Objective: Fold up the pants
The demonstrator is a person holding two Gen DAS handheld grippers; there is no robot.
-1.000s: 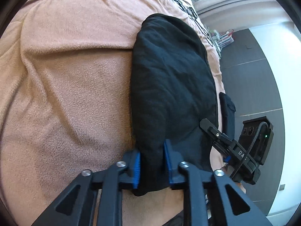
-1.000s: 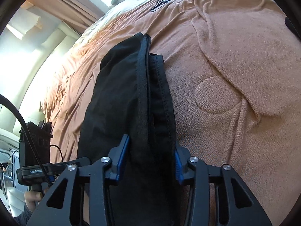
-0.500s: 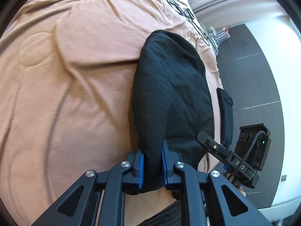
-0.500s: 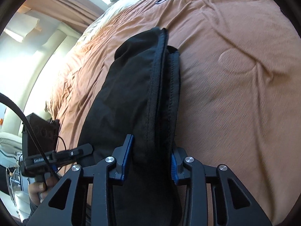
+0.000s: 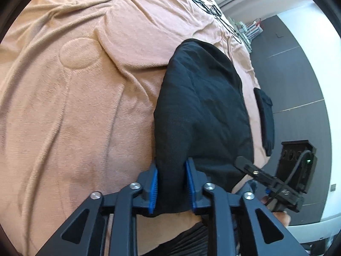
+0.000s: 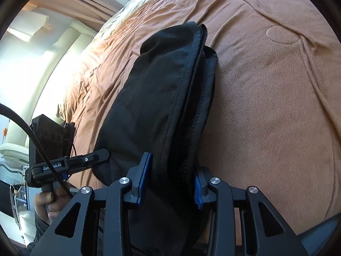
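The black pants [image 5: 202,106] lie folded in a long bundle on the peach blanket [image 5: 85,106]. My left gripper [image 5: 171,170] has the near end of the bundle between its blue pads; its jaws are opening, and the cloth still fills the gap and touches both pads. In the right wrist view the pants [image 6: 159,85] show their stitched hem edges stacked. My right gripper [image 6: 170,170] is clamped on the thick near end, its jaws easing slightly wider. Each view shows the other gripper beside the bundle: the right one [image 5: 255,172], the left one [image 6: 85,160].
A small dark folded cloth [image 5: 265,117] sits at the bed's edge, above a dark grey floor [image 5: 298,74]. The blanket [image 6: 266,106] is wrinkled, with a round embossed mark [image 6: 281,35]. A hand [image 6: 49,200] grips the left tool's handle. Cushions and a curtain stand beyond the bed.
Both grippers slid the pants across the blanket, and the round mark came into the left view. The left jaws narrowed on the cloth, then widened again.
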